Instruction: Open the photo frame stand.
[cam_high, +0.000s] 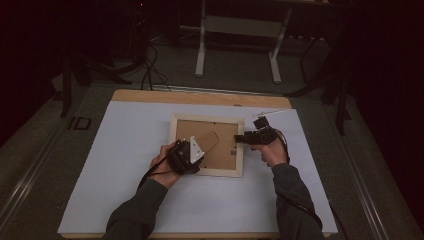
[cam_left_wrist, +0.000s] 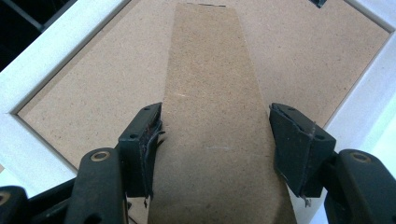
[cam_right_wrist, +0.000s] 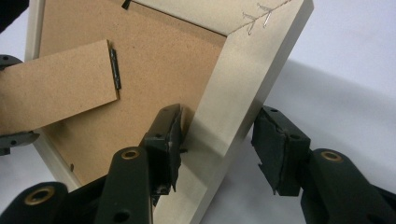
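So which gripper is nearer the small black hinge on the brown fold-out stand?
Right. The right gripper straddles the white wooden picture frame's side rail close to the hinge; the left gripper straddles the stand's far free end.

A picture frame (cam_high: 207, 145) lies face down near the middle of the worktop, its pale, whitish wooden border squared around a brown fibreboard backing (cam_left_wrist: 84, 88). From that backing a tapered brown stand flap (cam_left_wrist: 212, 121) is swung up off the board, broad at its free end and narrowing toward a small dark hinge (cam_right_wrist: 114, 70) where it joins the back. Small metal staples (cam_right_wrist: 259, 16) bridge the mitred corner of the border. In the right gripper view the frame's right side (cam_right_wrist: 243, 88) sits raised off the white surface, throwing a shadow beneath it.
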